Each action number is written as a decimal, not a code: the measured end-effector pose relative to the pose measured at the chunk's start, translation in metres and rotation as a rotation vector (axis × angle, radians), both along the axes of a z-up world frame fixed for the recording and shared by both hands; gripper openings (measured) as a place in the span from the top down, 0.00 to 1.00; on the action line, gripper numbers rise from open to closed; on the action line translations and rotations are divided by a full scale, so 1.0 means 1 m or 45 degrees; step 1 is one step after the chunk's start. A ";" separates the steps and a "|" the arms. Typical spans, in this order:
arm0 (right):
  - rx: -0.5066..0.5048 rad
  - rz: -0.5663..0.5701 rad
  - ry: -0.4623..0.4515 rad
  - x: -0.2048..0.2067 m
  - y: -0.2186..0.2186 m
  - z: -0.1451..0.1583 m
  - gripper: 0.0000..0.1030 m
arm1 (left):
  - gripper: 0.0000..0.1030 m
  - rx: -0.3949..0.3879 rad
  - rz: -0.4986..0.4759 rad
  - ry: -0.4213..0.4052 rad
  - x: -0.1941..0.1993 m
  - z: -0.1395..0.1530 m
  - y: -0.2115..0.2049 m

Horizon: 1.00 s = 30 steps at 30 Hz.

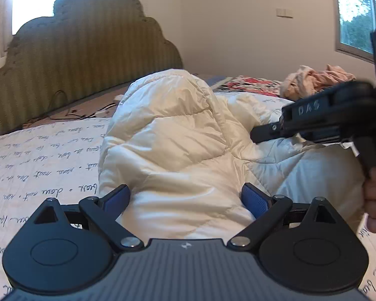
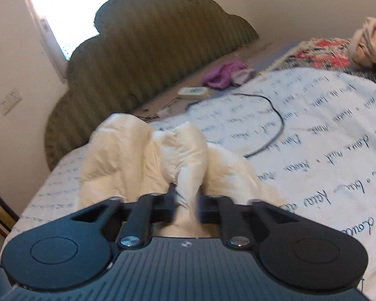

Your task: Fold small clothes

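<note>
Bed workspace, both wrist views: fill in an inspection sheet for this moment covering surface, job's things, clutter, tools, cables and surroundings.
Surface: bed cover, white with handwritten script print.
Job's things: cream puffy jacket bunched up on the cover, not folded.
Clutter: peach clothes heap and floral fabric at the far side; purple garment and a white device near the headboard.
Tools: left tool open, its blue pads either side of the jacket; right tool shut on a pinch of jacket fabric.
Cables: black cable looping across the cover.
Surroundings: green scalloped headboard, cream walls, windows.
</note>
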State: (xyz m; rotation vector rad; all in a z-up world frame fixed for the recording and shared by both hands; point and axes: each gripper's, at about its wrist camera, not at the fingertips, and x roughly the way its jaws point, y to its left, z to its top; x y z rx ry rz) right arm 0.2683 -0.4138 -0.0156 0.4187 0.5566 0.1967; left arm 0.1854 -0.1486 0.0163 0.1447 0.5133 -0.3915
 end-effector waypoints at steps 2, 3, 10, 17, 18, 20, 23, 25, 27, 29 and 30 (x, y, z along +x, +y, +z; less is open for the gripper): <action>0.001 -0.046 -0.013 -0.016 -0.007 -0.012 0.89 | 0.05 -0.025 -0.019 -0.013 0.002 0.006 0.007; -0.003 -0.081 -0.010 -0.021 -0.013 -0.017 0.90 | 0.05 -0.045 -0.011 -0.030 0.003 0.010 0.010; 0.056 -0.213 0.052 -0.033 -0.039 -0.035 0.68 | 0.03 -0.069 0.005 0.043 0.027 0.006 0.001; -0.318 -0.078 -0.343 -0.046 0.034 0.055 0.44 | 0.00 -0.023 0.036 -0.035 0.007 -0.014 -0.016; -0.310 0.017 -0.351 -0.038 0.043 0.058 0.41 | 0.00 -0.024 0.041 -0.035 0.006 -0.015 -0.017; -0.316 0.173 -0.319 -0.016 0.060 0.056 0.39 | 0.00 -0.013 0.046 -0.046 0.004 -0.017 -0.018; -0.420 0.269 -0.201 0.026 0.076 0.035 0.39 | 0.00 -0.001 0.046 -0.061 0.003 -0.020 -0.017; -0.464 0.258 -0.143 0.047 0.075 0.017 0.40 | 0.00 -0.004 0.044 -0.068 0.003 -0.023 -0.017; -0.406 0.238 -0.086 0.059 0.065 0.002 0.41 | 0.00 -0.014 0.032 -0.055 0.005 -0.027 -0.018; -0.290 0.214 -0.043 0.064 0.050 -0.009 0.42 | 0.00 -0.009 0.017 -0.064 0.005 -0.030 -0.021; -0.253 0.205 -0.030 0.065 0.044 -0.013 0.42 | 0.00 -0.001 0.011 -0.071 0.005 -0.032 -0.023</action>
